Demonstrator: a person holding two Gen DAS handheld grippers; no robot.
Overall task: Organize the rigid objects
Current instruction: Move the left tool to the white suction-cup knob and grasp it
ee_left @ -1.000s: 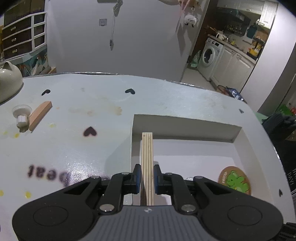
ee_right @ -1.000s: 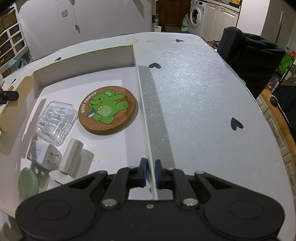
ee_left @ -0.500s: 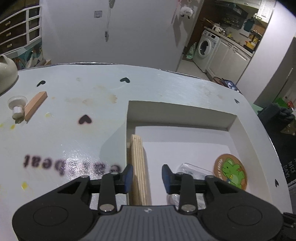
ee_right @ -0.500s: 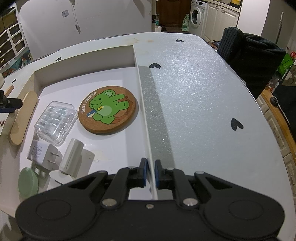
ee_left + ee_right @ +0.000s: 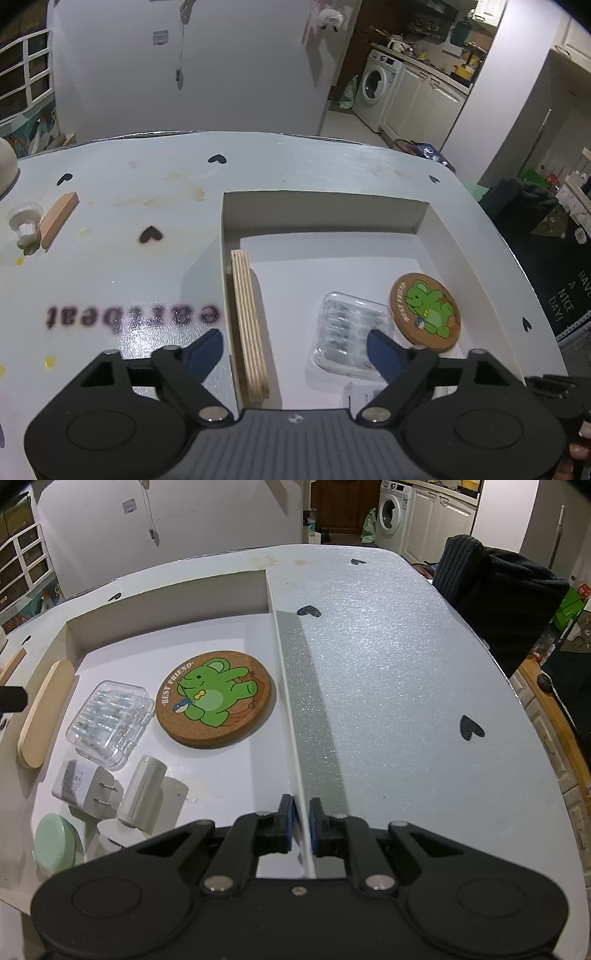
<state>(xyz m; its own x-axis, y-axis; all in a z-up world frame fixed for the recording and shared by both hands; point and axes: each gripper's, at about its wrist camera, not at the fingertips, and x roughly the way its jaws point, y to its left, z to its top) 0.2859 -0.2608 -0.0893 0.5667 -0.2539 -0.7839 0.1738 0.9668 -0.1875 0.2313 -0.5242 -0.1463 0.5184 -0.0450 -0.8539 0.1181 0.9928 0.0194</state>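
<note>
Plywood board (image 5: 249, 328): on edge against white box (image 5: 325, 205) left wall, free | my left gripper (image 5: 295, 352): jaws opening, touching nothing | my right gripper (image 5: 300, 821): pinching box's right wall.

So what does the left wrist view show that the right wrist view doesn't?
Only the left wrist view: the left gripper, jaws opening with nothing between them, a small wooden block and a white knob on the table.

Only the right wrist view: the right gripper shut on the white box's wall, a charger plug, a white cylinder, a green lid.

Both: the plywood piece, clear case, cork coaster.
</note>
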